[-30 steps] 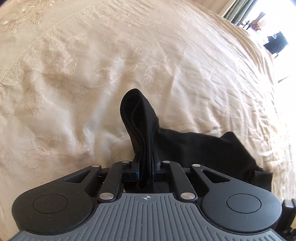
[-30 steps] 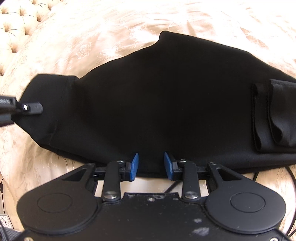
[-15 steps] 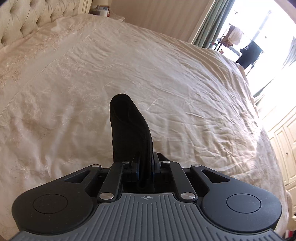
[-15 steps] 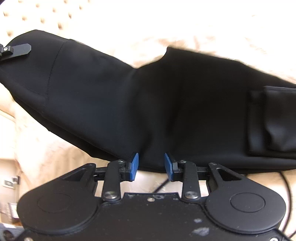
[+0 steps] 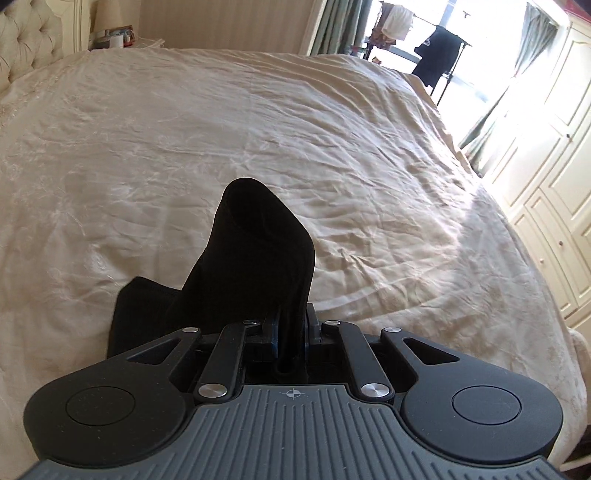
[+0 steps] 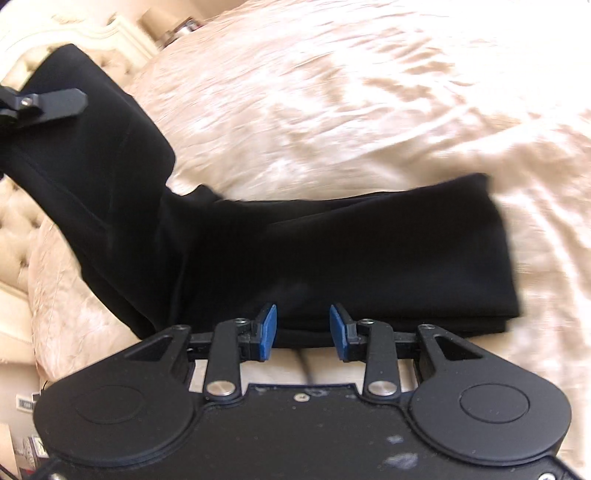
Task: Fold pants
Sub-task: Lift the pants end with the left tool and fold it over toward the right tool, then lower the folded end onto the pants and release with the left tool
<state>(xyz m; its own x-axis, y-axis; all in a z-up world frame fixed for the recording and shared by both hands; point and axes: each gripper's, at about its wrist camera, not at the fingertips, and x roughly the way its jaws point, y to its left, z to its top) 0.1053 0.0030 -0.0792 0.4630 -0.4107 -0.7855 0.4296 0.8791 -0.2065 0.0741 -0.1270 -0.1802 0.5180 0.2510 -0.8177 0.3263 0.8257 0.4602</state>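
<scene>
Left fingers: the left gripper (image 5: 290, 334) is clenched on a thick fold of the black pants (image 5: 258, 258), which stands up from between the fingers.
Right fingers: the right gripper (image 6: 303, 328) is released, its blue fingers (image 6: 267, 332) apart with nothing between them, poised just over the near edge of the pants (image 6: 332, 258).
Pants: most of the cloth lies flat in a folded band across the bed, its right end square; the left end is lifted off the bed toward the far left, where the left gripper's finger (image 6: 55, 103) pinches it.
Bed: a cream, wrinkled bedspread (image 5: 295, 147) lies under the pants, with a tufted headboard (image 5: 26, 40) at the far left.
Room: curtains (image 5: 343, 26) and a bright window at the far right; white cupboard doors (image 5: 554, 184) on the right.
</scene>
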